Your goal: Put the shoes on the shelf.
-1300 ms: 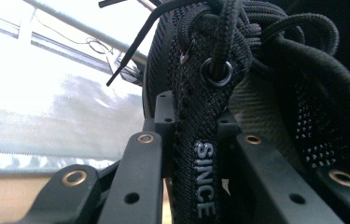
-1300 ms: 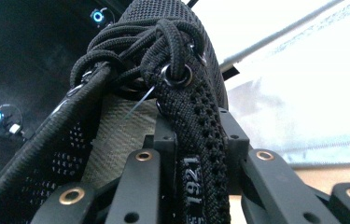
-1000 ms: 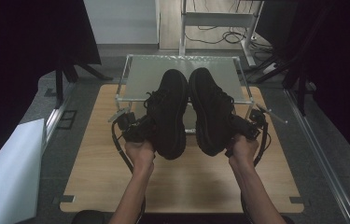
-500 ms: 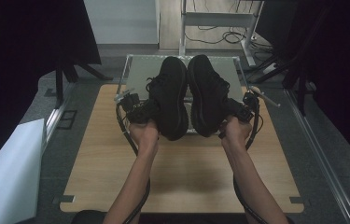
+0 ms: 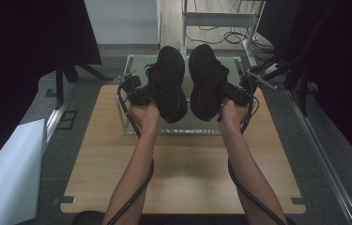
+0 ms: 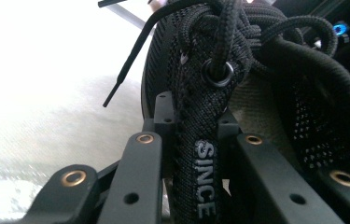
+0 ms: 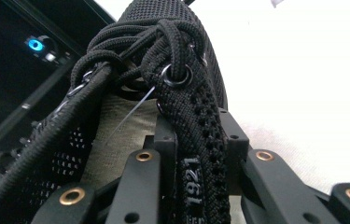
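Note:
Two black lace-up shoes hang in the air above a metal-framed rack (image 5: 131, 129) at the table's far side, their thick soles facing the camera. My left gripper (image 5: 146, 93) is shut on the collar of the left shoe (image 5: 171, 82). In the left gripper view the jaws clamp a black mesh strip marked "SINCE" (image 6: 200, 154), with the left gripper (image 6: 195, 121) just below a lace eyelet. My right gripper (image 5: 229, 91) is shut on the right shoe (image 5: 206, 79). In the right gripper view the right gripper (image 7: 196, 135) pinches the collar strip marked "1921" (image 7: 192, 179).
The wooden table (image 5: 183, 168) stretches toward the person, whose bare forearms come in from the bottom. A white sheet (image 5: 4, 183) lies at the far left. Black stands and cables (image 5: 300, 56) crowd the dark right side. A pale shelf unit (image 5: 220, 18) stands behind the rack.
Both grippers have carried the shoes forward and upward, from over the table's middle to above the rack. The grip on each shoe is unchanged.

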{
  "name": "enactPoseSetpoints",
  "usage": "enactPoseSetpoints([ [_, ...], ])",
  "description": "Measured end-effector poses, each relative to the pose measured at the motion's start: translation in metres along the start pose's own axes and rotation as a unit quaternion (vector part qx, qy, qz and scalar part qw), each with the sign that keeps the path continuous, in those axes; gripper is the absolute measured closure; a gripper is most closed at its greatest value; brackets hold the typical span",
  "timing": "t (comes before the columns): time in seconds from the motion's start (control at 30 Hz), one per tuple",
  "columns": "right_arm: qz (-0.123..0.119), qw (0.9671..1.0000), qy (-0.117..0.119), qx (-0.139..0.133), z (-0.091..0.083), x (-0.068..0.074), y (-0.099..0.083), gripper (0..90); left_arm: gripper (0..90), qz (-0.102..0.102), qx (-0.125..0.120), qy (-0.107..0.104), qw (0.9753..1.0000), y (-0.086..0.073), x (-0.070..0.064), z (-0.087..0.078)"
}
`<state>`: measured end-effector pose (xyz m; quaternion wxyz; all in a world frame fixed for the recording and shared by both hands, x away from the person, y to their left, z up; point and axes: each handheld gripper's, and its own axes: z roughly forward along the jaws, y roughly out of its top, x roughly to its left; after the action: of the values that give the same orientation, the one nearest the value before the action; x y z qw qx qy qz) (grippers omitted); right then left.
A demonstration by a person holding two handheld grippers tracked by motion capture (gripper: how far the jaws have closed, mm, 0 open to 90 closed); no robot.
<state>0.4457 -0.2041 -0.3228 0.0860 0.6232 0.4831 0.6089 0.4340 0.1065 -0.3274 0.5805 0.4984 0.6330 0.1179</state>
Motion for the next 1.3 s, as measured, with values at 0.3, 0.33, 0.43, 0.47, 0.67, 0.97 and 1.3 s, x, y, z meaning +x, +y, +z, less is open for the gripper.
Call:
enactPoseSetpoints([
  [0.3,-0.023,0.9988,-0.042,0.011,0.018,0.001,0.003,73.4,76.3,0.037,0.016,0.046,0.9981,0.014,-0.01,0.014],
  [0.33,-0.027,0.9986,-0.044,0.01,0.019,0.003,0.003,73.1,75.8,0.037,0.016,0.046,0.9981,0.014,-0.01,0.014],
  [0.43,-0.042,0.9974,-0.055,0.019,0.023,0.007,0.005,72.1,74.7,0.07,0.025,0.065,0.9951,0.018,-0.019,0.02],
  [0.47,-0.045,0.9973,-0.056,0.019,0.024,0.008,0.005,71.6,74.1,0.076,0.028,0.069,0.9943,0.02,-0.021,0.021],
  [0.67,-0.05,0.9971,-0.052,0.024,0.027,0.012,0.009,62.7,63.1,0.081,0.043,0.059,0.994,0.022,-0.021,0.025],
  [0.97,-0.027,0.9987,-0.009,0.043,0.033,0.01,0.012,39.4,50.8,0.081,0.056,-0.003,0.9952,0.021,-0.022,0.029],
  [1.3,-0.07,0.9952,-0.002,0.068,0.036,0.01,0.013,53.8,65.9,0.119,0.083,0.002,0.9894,0.022,-0.024,0.031],
])
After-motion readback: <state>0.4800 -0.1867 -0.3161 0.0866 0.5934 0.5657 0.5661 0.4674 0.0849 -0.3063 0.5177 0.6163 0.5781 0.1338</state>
